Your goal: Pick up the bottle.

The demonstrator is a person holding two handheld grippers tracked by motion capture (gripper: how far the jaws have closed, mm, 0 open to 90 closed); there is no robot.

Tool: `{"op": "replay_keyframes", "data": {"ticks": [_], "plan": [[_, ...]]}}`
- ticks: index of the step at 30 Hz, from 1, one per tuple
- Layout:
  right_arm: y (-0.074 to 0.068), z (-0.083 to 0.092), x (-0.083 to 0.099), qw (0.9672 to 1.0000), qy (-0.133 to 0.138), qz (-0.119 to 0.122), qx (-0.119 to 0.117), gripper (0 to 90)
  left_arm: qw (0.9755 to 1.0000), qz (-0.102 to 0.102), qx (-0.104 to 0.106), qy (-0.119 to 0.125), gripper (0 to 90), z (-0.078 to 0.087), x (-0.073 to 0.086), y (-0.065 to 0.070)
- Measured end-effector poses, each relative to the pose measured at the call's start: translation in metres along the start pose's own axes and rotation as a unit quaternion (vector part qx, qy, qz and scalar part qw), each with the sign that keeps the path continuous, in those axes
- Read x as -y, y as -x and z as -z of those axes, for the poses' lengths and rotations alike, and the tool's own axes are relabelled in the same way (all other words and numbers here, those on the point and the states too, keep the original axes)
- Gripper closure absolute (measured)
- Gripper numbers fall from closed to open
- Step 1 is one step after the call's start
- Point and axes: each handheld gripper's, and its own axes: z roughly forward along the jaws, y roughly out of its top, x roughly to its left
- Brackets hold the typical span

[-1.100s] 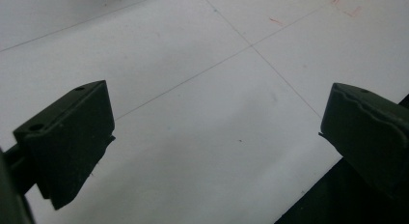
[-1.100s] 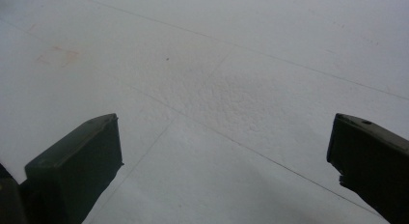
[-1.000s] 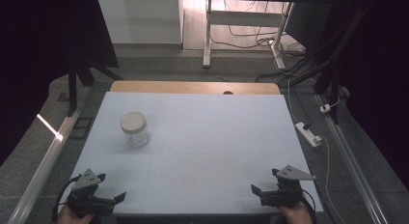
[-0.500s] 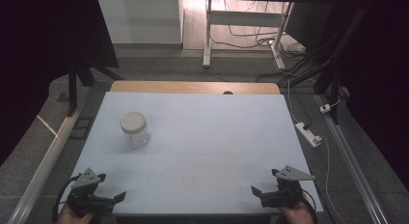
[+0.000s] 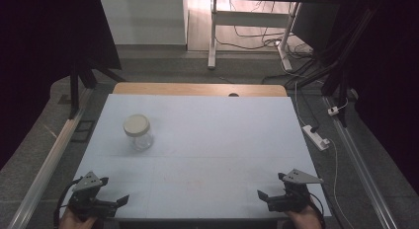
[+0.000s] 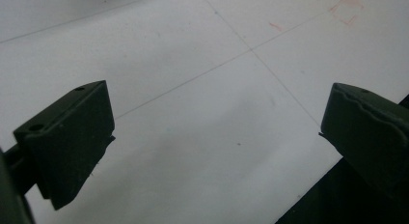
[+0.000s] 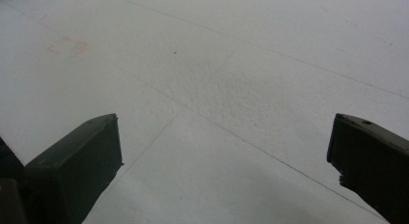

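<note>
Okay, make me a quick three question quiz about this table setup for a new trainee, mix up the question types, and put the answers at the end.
1. True or false: the jar stands nearer the left gripper than the right gripper.
2. The jar's lid is: A) off, B) on, C) lying beside it.
3. Fill in: both grippers' jaws are ____.

Key: 1 true; 2 B, the cream lid sits on the clear jar; 3 open, each pair spread wide over the bare white table with nothing between them.
</note>
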Motion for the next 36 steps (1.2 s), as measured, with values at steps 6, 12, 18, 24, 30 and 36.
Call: {"op": "replay_keyframes", "data": {"ticks": [6,12,18,24,30,36], "plan": [[0.000,0.000,0.000,1.0000,-0.001,-0.001,-0.002,0.0,1.0000,0.005,0.003,0.007,0.0,0.001,-0.001,-0.001],[0.000,0.000,0.000,1.0000,-0.002,-0.001,-0.003,0.0,0.9998,-0.001,0.016,0.013,0.0,-0.001,-0.004,-0.004],[0.001,-0.001,0.000,1.0000,-0.003,-0.001,-0.003,0.0,0.9994,-0.011,0.025,0.023,0.0,-0.003,-0.008,-0.006],[0.001,-0.001,0.000,1.0000,-0.004,-0.003,-0.003,0.0,0.9985,-0.021,0.035,0.038,0.0,-0.004,-0.012,-0.008],[0.001,-0.001,0.000,1.0000,-0.005,-0.005,-0.004,0.0,0.9977,-0.012,0.045,0.049,0.0,-0.005,-0.017,-0.011],[0.002,-0.002,0.000,0.9999,-0.007,-0.006,-0.004,0.0,0.9980,-0.015,0.039,0.048,0.0,-0.011,-0.023,-0.012]]}}
